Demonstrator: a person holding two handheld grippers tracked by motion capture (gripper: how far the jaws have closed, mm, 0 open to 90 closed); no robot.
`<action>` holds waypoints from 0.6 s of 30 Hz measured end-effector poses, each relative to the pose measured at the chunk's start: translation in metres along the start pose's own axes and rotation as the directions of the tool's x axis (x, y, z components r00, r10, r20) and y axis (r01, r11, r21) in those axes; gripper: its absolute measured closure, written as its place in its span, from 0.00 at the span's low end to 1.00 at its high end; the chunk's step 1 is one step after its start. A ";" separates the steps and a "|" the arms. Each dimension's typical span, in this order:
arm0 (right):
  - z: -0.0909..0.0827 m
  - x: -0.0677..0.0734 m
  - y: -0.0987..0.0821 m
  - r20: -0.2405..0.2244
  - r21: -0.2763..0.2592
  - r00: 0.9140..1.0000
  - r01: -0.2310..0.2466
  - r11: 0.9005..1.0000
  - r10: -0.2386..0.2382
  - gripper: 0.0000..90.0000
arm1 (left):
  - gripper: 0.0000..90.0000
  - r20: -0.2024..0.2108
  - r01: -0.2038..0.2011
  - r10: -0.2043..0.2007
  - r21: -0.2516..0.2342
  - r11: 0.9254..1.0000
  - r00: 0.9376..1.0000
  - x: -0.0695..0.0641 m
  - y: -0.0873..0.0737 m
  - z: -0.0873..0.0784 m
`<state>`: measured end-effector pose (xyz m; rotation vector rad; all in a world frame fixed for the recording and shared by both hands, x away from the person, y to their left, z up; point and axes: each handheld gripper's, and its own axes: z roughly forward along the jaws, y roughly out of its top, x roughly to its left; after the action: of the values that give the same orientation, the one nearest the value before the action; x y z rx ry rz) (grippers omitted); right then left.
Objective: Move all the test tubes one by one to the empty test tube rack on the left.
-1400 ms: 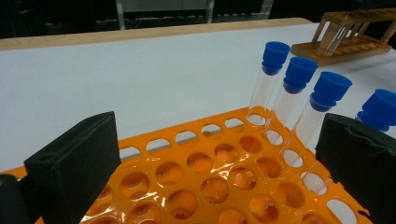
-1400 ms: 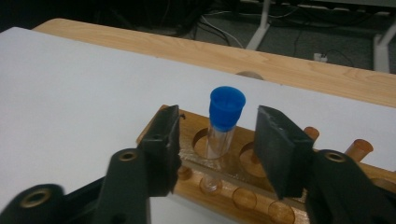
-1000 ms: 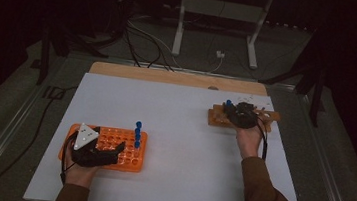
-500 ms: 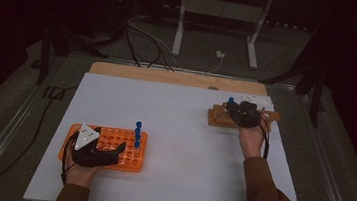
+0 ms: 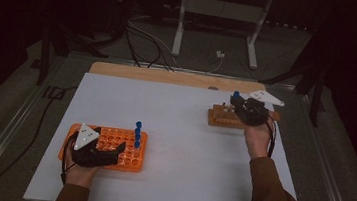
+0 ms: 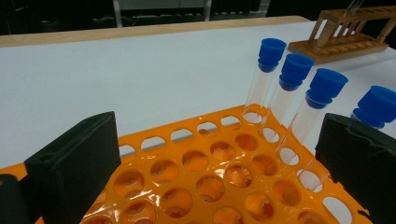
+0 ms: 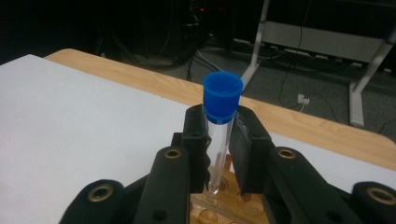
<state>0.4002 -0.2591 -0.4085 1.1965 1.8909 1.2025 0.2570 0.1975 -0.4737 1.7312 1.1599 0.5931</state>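
My right gripper (image 7: 218,140) is shut on a clear test tube with a blue cap (image 7: 222,101), holding it upright just above the wooden rack (image 7: 224,205). From above, that right gripper (image 5: 240,104) hangs over the wooden rack (image 5: 222,117) at the table's right. My left gripper (image 5: 105,154) rests on the orange tube rack (image 5: 126,148) at the front left. Its jaws stand wide apart over empty holes of the orange rack (image 6: 196,172). Several blue-capped tubes (image 6: 285,93) stand along that rack's right side.
The white table top (image 5: 173,130) has a wooden strip (image 5: 169,76) along its far edge. Beyond it are cables and a metal stand's legs (image 5: 214,29) on the dark floor. Metal rails (image 5: 7,128) run along the table's sides.
My right gripper has risen from the wooden rack, lifting the blue-capped tube up with it. The left hand has stayed on the orange rack.
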 end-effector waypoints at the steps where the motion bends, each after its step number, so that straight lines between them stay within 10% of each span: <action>1: -0.002 0.001 0.001 -0.005 -0.004 1.000 0.004 1.000 -0.004 0.85 | 0.00 0.001 0.000 0.000 -0.002 1.000 1.000 0.000 0.000 0.000; 18: -0.015 0.032 0.007 -0.134 -0.007 0.988 0.070 0.998 -0.070 0.85 | 0.00 0.008 -0.003 0.003 -0.005 1.000 1.000 -0.001 0.000 0.000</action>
<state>0.3770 -0.2340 -0.3960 1.0623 2.0118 1.2749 0.2565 0.1967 -0.4732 1.7302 1.1494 0.5894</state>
